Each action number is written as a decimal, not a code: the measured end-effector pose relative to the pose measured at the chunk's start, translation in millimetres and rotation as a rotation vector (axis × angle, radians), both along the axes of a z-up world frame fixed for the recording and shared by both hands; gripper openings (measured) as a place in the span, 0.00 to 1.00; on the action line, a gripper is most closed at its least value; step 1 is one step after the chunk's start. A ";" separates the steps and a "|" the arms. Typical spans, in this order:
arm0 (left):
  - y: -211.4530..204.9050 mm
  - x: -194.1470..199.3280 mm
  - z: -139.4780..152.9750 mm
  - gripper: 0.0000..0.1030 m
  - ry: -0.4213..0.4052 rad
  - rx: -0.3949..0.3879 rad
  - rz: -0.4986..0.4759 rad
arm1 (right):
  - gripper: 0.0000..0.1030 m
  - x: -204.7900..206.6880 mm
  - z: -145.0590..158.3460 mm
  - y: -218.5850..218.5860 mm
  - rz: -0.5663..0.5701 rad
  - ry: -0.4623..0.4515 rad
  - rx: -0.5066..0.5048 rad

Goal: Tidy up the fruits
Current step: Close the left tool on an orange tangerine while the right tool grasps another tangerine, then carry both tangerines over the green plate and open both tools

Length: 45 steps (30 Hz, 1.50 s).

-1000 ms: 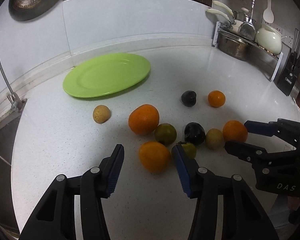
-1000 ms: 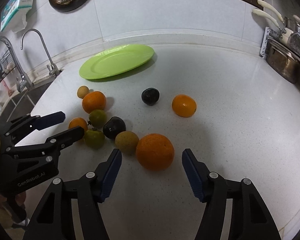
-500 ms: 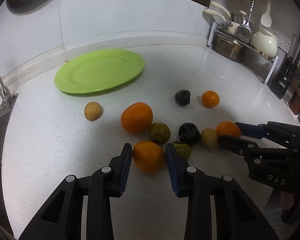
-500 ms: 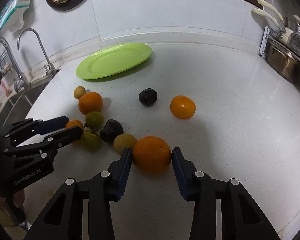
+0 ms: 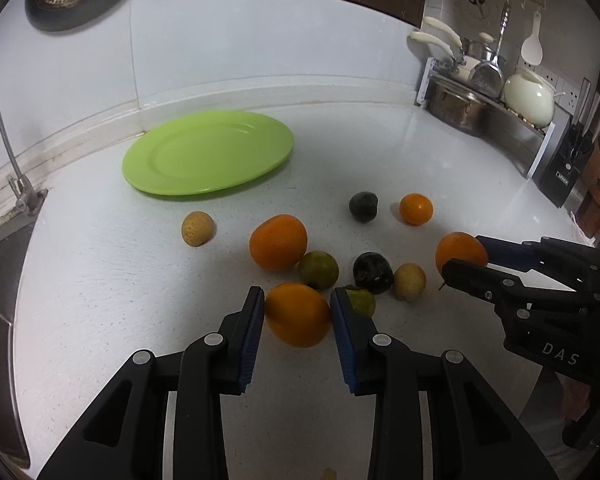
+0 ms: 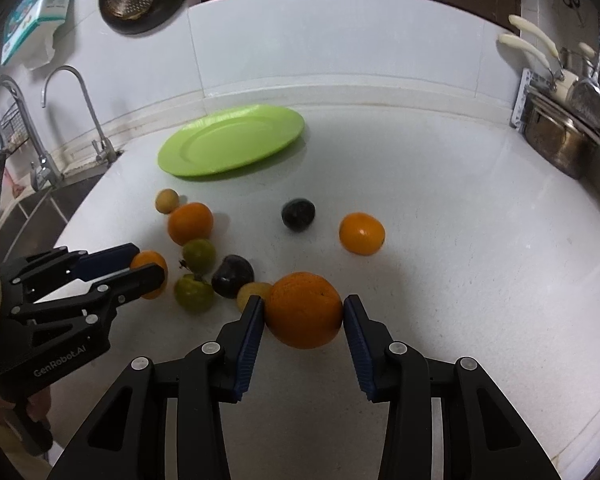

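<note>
A: On the white surface (image 5: 100, 280), what does the left claw (image 5: 298, 314) have?

B: It pinches a small orange (image 5: 298, 314) between its blue pads (image 5: 252, 336), both touching the skin. A green fruit (image 5: 362, 300) sits just behind the right pad.

A: And the right claw (image 6: 303, 320)?

B: Closed on a large orange (image 6: 303, 310), pads pressed against its two sides. A yellowish fruit (image 6: 250, 292) touches its left finger.

A: Where are the other fruits?

B: Near the middle: another orange (image 5: 278, 242) touching a green fruit (image 5: 319, 270), a dark plum (image 5: 373, 272) beside a tan one (image 5: 409, 282). A second plum (image 5: 363, 206) and a small orange (image 5: 416, 209) lie farther back, slightly apart. A tan fruit (image 5: 197, 228) sits alone on the left.

A: The plate?

B: The green plate (image 5: 208, 152) lies flat near the back wall, holding no fruit.
</note>
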State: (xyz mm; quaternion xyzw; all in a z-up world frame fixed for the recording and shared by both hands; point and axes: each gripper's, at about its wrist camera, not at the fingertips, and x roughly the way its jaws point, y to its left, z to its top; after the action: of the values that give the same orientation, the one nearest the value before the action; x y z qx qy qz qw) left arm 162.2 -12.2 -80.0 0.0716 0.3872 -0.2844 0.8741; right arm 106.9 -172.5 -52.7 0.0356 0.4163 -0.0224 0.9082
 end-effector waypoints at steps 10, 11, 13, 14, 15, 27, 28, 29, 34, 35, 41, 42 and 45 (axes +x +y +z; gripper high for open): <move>12.6 -10.0 22.6 0.33 -0.027 -0.014 0.099 | 0.41 12.4 20.4 10.9 0.124 -0.049 0.031; 15.0 -10.9 25.9 0.33 -0.034 -0.017 0.112 | 0.41 14.8 21.7 12.6 0.140 -0.050 0.039; 20.2 -13.3 33.6 0.33 -0.049 -0.022 0.134 | 0.41 18.3 25.4 16.7 0.168 -0.056 0.052; 22.1 -13.7 36.3 0.33 -0.056 -0.021 0.140 | 0.41 19.7 27.4 18.2 0.180 -0.060 0.059; 24.1 -14.3 40.0 0.33 -0.064 -0.021 0.148 | 0.41 21.5 29.4 20.6 0.192 -0.066 0.063; 30.8 2.9 73.5 0.33 -0.144 -0.034 0.166 | 0.41 48.6 61.7 36.9 0.304 -0.162 0.069; 31.1 7.6 74.0 0.33 -0.143 -0.037 0.169 | 0.41 54.3 64.3 36.9 0.311 -0.172 0.063; 31.1 12.5 74.4 0.33 -0.143 -0.038 0.171 | 0.41 58.4 65.8 37.0 0.312 -0.178 0.058; 26.3 38.1 77.4 0.33 -0.160 -0.027 0.170 | 0.41 87.7 72.8 35.1 0.335 -0.188 0.041; 25.6 43.8 78.1 0.33 -0.162 -0.027 0.170 | 0.41 93.8 73.2 35.1 0.338 -0.185 0.039; 21.0 87.2 78.9 0.33 -0.157 -0.029 0.165 | 0.41 138.0 70.8 35.5 0.356 -0.146 0.022; 20.4 93.5 78.4 0.33 -0.152 -0.029 0.164 | 0.41 147.7 69.6 34.3 0.355 -0.139 0.022; 17.2 115.9 73.6 0.33 -0.126 -0.026 0.163 | 0.41 167.6 65.1 32.5 0.345 -0.117 0.021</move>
State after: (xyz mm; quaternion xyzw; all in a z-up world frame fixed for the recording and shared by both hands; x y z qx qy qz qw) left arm 278.1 5.0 -6.4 0.0461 0.3322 -0.2123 0.9179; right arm 274.5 -140.0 12.4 -0.0258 0.3628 0.1400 0.9209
